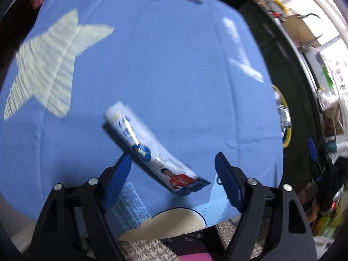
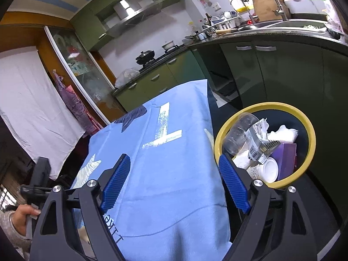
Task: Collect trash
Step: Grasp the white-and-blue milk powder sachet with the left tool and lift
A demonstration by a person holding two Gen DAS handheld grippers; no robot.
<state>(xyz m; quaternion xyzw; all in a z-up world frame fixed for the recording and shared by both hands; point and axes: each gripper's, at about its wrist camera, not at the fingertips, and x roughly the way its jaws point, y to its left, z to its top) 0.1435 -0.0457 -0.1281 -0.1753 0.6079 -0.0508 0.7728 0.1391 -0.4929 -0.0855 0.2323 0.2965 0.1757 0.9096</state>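
In the left wrist view, the left gripper [image 1: 173,180] is hovering open over a wrapper [image 1: 150,152] lying on the blue cloth [image 1: 163,65], its long axis running from upper left to lower right, pads not touching it.

In the right wrist view, the right gripper [image 2: 175,182] is gaping empty above the cloth, beside the yellow-rimmed bin [image 2: 264,106] holding trash; no wrapper is showing here. A hand [image 2: 24,214] is gripping a handle at lower left.

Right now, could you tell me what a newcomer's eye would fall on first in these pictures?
A white and blue wrapper lies on the blue cloth, between the open left tongs without touching either pad. Beside the table, at the cloth's right edge, a yellow-rimmed bin is full of trash. The right tongs hang open and empty.
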